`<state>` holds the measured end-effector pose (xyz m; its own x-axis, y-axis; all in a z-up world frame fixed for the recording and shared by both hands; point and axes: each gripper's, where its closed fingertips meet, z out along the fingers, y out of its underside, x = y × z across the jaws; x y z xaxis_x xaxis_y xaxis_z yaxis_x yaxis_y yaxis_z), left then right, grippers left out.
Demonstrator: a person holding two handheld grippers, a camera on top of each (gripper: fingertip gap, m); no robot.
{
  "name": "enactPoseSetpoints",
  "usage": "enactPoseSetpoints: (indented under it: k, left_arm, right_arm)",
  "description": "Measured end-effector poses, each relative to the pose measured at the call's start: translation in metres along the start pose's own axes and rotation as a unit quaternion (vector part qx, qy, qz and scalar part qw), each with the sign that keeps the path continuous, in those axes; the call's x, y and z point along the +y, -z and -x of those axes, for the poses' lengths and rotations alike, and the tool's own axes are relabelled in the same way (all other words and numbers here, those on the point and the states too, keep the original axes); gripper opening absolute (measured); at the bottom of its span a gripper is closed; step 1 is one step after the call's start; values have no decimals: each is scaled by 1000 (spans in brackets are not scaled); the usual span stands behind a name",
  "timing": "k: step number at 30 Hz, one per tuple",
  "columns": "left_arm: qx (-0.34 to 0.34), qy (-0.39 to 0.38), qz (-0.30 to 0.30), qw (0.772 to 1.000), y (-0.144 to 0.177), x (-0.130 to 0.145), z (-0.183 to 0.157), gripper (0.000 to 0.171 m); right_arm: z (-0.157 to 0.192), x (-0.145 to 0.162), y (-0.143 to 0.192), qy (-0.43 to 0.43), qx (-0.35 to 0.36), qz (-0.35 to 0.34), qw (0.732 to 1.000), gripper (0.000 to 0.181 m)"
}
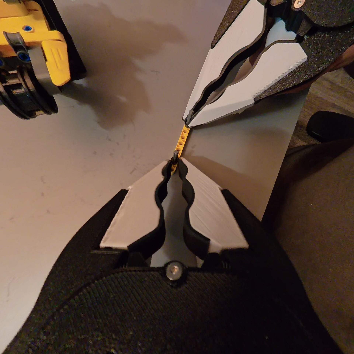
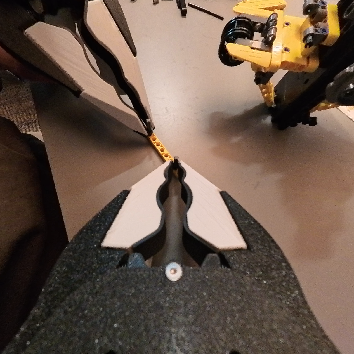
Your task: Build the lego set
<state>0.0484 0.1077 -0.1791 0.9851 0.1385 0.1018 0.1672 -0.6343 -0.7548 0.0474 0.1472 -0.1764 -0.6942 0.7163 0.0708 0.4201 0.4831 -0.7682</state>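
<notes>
A thin yellow beam with holes [image 1: 182,138] spans between my two grippers just above the grey table [image 1: 67,172]. My left gripper [image 1: 174,162] is shut on the beam's near end, with a small dark grey pin [image 1: 175,154] standing at its tips. My right gripper [image 1: 188,120] comes in from the upper right and is shut at the beam's far end on a second grey pin [image 1: 190,114]. In the right wrist view, the right gripper [image 2: 175,162] pinches that pin [image 2: 175,159] over the beam [image 2: 160,146], and the left gripper [image 2: 150,129] holds the other end.
A yellow and black brick-built model with black wheels stands on the table [image 1: 34,47] [image 2: 277,47]. Loose black rods [image 2: 206,11] lie at the far edge. The table's edge runs close by, with a person's dark clothing [image 1: 316,210] and carpet beyond. My hands' fingertips stand some 5 centimetres from each other.
</notes>
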Motion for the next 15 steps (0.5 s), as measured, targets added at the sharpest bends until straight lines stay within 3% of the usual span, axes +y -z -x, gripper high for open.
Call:
enactPoseSetpoints:
  k: [12,15]
  left_arm:
    - [60,-8,8,998,1,1,-1,8]
    - [58,-1,-5,998,4,-2,-1,23]
  right_arm:
    - [0,0,0,8,7,0,1000,4]
    - [0,0,0,10,10,0,1000,4]
